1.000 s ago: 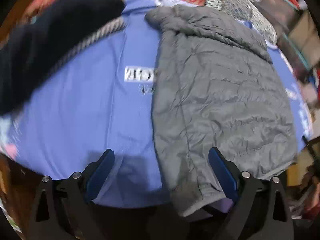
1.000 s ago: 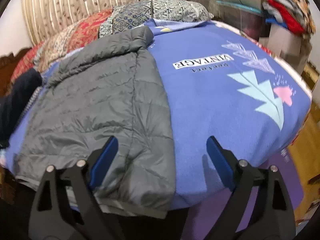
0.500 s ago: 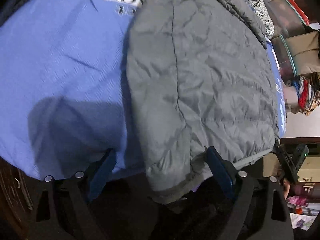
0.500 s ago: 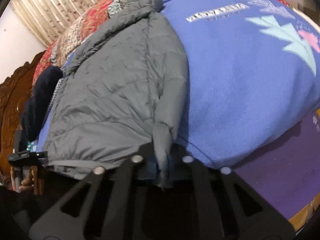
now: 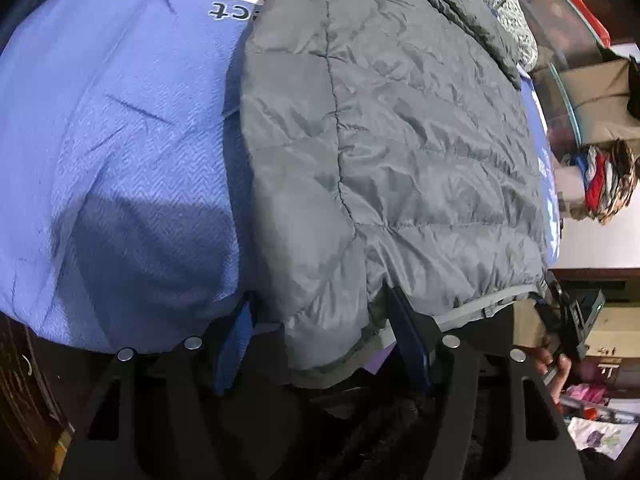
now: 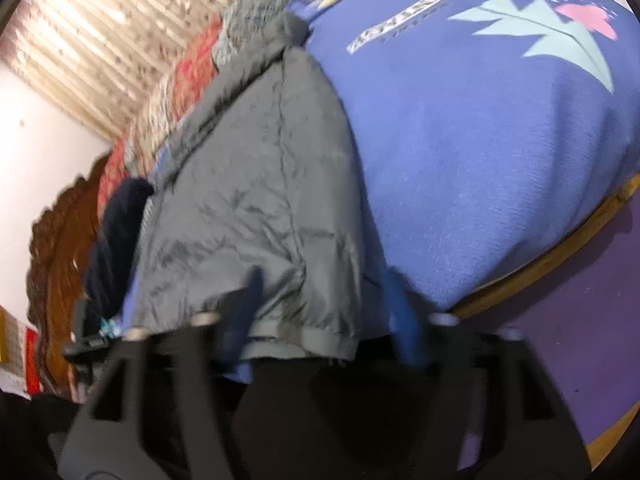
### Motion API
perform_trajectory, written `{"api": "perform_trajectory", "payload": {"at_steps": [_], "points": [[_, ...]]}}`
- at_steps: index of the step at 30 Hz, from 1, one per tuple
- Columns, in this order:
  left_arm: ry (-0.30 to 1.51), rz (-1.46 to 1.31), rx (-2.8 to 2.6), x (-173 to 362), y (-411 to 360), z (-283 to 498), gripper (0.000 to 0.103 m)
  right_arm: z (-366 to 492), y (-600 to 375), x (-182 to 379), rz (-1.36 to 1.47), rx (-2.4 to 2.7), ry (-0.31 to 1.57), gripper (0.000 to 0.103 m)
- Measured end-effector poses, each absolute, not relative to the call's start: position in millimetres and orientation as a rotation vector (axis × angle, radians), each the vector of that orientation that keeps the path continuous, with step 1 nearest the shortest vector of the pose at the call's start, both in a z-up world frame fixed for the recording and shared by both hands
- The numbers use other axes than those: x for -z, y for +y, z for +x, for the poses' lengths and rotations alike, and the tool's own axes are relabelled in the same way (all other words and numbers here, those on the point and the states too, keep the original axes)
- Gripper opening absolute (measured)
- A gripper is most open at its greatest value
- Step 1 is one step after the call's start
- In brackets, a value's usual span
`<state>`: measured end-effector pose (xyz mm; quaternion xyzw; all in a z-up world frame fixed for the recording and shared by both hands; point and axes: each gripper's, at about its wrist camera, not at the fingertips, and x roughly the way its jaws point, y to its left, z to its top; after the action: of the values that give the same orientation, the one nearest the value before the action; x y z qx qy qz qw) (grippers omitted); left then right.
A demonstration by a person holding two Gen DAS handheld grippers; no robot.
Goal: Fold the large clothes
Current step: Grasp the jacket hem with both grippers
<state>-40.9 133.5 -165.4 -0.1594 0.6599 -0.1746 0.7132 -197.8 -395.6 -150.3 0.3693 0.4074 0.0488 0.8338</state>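
Note:
A grey quilted jacket [image 5: 400, 140] lies flat on a blue blanket [image 5: 120, 140] spread over a bed. My left gripper [image 5: 322, 340] is at the jacket's near hem, at its left corner. Its jaws are closing with that corner hanging between the blue pads, which do not clearly press on it. In the right wrist view the same jacket [image 6: 248, 200] fills the middle. My right gripper [image 6: 324, 320] is at the hem's other corner. Its jaws are opening, and the hem lies loose between the fingers. This view is blurred.
Patterned pillows [image 6: 188, 68] lie at the bed's far end, and a dark garment [image 6: 116, 232] lies beside the jacket. A carved wooden headboard [image 6: 56, 240] stands at the left. The bed's wooden edge [image 6: 560, 248] borders purple flooring [image 6: 580, 340]. Boxes and piled clothes [image 5: 604, 176] stand to the right.
My left gripper dropped to the jacket's near hem and its jaws narrowed around the corner. My right gripper pinched the jacket's edge half a second ago, and its fingers have since spread apart.

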Motion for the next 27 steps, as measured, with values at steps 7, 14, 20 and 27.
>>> {"api": "perform_trajectory", "payload": {"at_steps": [7,14,20,27], "points": [[1.476,-0.293,0.400,163,121,-43,0.045,-193,-396,157,0.819,-0.154,0.926,0.064],[1.436,-0.399,0.483,122,132,-39,0.028,-189,-373,120,0.694,-0.346,0.962,0.005],[1.332,-0.664,0.566,78,164,-2,0.028,-162,-396,52,0.651,-0.370,0.802,0.004],[1.250,-0.721,0.539,41,157,97,0.028,-52,-412,16,0.653,-0.345,0.720,0.004]]}}
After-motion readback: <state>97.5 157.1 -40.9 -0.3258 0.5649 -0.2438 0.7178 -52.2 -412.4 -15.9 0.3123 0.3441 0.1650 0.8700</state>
